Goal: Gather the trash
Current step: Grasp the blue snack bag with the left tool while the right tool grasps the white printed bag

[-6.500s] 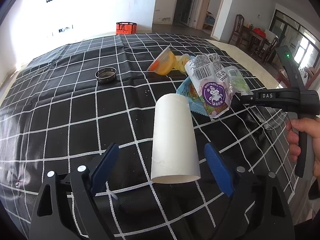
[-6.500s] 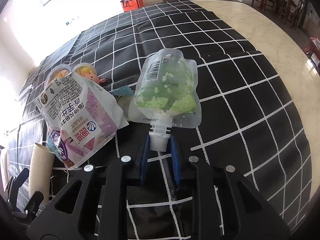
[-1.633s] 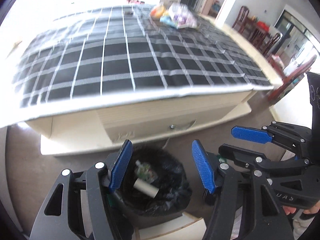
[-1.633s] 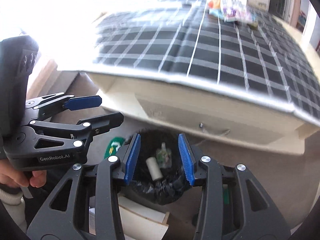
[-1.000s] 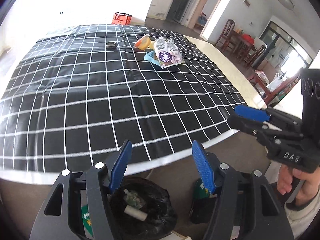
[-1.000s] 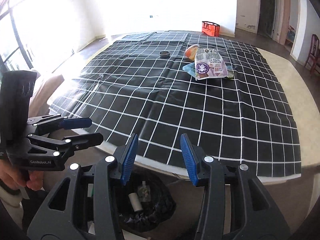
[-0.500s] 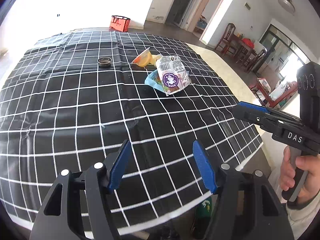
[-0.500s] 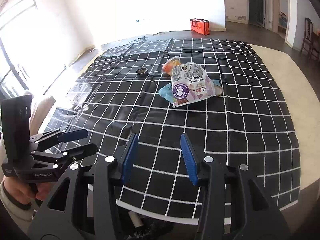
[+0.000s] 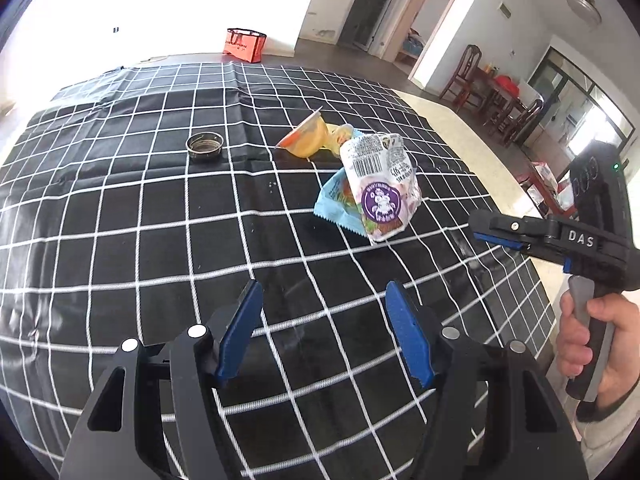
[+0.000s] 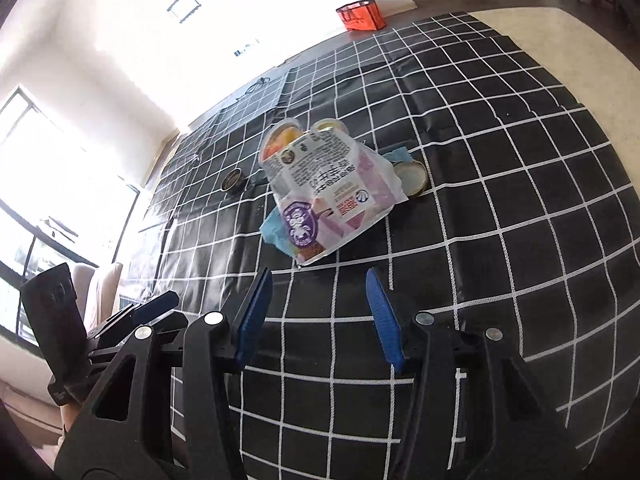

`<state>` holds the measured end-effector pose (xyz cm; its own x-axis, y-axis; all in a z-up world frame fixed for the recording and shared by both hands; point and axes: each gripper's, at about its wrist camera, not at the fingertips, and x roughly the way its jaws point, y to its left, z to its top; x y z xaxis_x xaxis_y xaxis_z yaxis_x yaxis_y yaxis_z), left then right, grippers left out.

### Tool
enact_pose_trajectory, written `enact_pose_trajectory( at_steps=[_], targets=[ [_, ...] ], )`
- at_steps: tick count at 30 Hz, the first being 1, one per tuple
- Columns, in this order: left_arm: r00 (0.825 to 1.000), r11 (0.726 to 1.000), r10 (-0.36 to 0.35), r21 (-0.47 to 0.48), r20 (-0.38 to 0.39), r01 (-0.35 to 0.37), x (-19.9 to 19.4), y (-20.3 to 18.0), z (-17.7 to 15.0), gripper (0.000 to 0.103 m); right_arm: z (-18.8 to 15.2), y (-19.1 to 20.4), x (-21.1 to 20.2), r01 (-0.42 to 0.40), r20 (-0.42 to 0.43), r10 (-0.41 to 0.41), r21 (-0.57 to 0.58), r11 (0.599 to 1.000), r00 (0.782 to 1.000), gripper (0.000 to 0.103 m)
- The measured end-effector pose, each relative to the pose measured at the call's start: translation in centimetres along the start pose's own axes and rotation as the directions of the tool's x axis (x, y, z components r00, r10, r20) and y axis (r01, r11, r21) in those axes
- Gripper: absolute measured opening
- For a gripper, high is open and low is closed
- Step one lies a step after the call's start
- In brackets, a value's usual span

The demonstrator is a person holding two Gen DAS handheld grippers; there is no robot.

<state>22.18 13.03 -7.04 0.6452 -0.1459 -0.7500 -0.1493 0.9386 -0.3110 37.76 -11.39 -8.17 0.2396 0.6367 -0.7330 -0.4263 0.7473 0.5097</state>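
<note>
Grippers first: the left gripper [image 9: 324, 330] hovers over the black checked tablecloth [image 9: 120, 216] with its blue pads spread wide and nothing between them, and the right gripper [image 10: 316, 312] hangs likewise spread and empty, seen side-on at three o'clock in the left wrist view. Ahead of both, at about one o'clock from the left gripper and twelve o'clock from the right, lies the trash: a white and purple snack bag [image 9: 380, 188] resting on a blue wrapper [image 9: 334, 200], with an orange fruit cup [image 9: 304, 140] tipped just behind. A small metal lid [image 9: 204, 146] sits apart at eleven o'clock, and another lid [image 10: 410, 174] lies beside the bag's right edge in the right wrist view.
</note>
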Motion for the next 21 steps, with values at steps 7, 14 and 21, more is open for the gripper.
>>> enact_pose_trajectory(
  at_steps=[7, 14, 21],
  targets=[
    [0.999, 0.999, -0.038, -0.004, 0.023, 0.038, 2.8, -0.2, 2.2, 0.062, 1.5, -3.3, 3.1, -0.132, -0.009, 0.134, 0.136, 0.982, 0.991, 0.047],
    [0.999, 0.999, -0.039, -0.026, 0.032, 0.040, 5.0, 0.7, 3.5, 0.062, 3.1, -4.8, 4.8, -0.148, 0.008, 0.150, 0.205, 0.967, 0.989, 0.065],
    [0.999, 0.998, -0.040, -0.043, 0.024, 0.041, 6.8, 1.3, 4.1, 0.062, 3.8, -5.4, 7.3, -0.172, 0.000, 0.179, 0.272, 0.947, 0.984, 0.076]
  ],
)
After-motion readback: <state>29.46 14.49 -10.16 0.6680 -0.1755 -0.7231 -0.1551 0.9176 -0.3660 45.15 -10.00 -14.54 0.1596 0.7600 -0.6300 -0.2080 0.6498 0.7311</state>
